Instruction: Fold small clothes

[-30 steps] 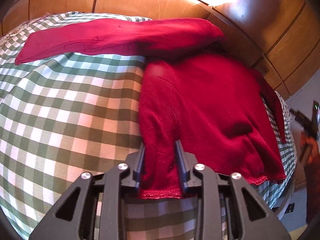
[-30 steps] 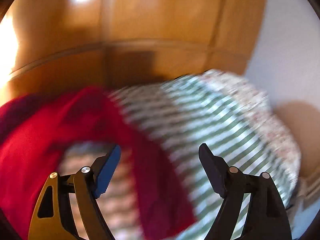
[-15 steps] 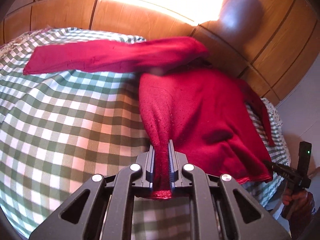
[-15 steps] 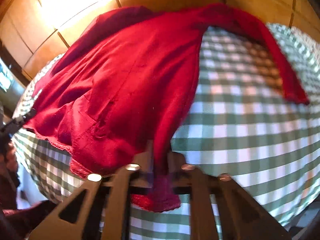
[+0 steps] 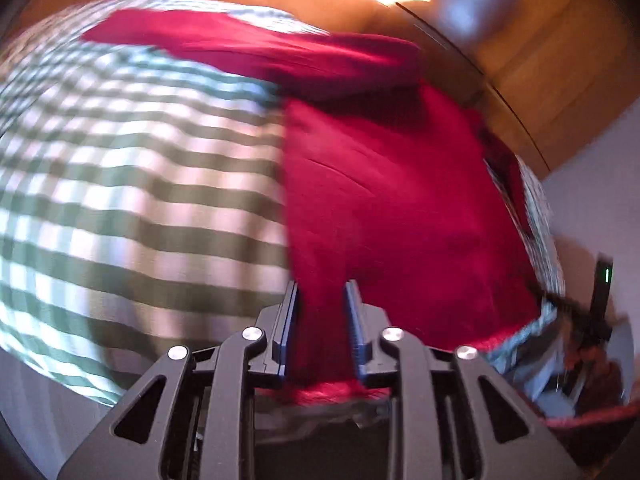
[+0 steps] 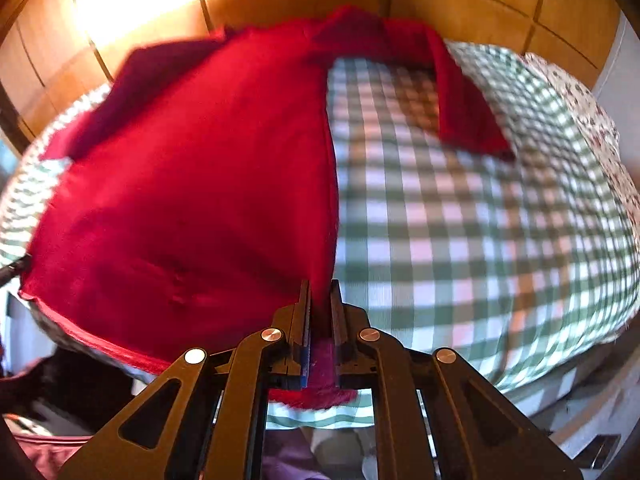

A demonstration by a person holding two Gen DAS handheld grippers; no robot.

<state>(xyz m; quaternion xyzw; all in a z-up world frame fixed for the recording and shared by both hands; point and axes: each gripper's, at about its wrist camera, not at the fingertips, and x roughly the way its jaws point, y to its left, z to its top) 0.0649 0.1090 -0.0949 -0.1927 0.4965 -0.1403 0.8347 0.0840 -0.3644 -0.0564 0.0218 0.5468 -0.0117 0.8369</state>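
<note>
A red long-sleeved garment (image 5: 392, 200) lies spread on a table covered with a green-and-white checked cloth (image 5: 120, 184). One sleeve (image 5: 248, 44) stretches away to the left at the far side. My left gripper (image 5: 322, 286) sits at the garment's near hem; its jaws are opening, and the red fabric still lies between them. In the right wrist view the garment (image 6: 192, 184) fills the left half, with its other sleeve (image 6: 464, 104) lying on the checked cloth (image 6: 480, 216). My right gripper (image 6: 320, 284) is shut on the near hem corner.
A wooden panelled wall (image 6: 460, 4) curves behind the table. A floral cloth (image 6: 588, 104) shows at the far right edge. The table's near edge runs just under both grippers. The other hand-held gripper (image 5: 596, 308) shows blurred at the left view's right margin.
The left jaws, clamped tight on the hem half a second ago, now stand apart. The right jaws went from wide to closed on the hem corner. The garment's body lies flatter and more taut.
</note>
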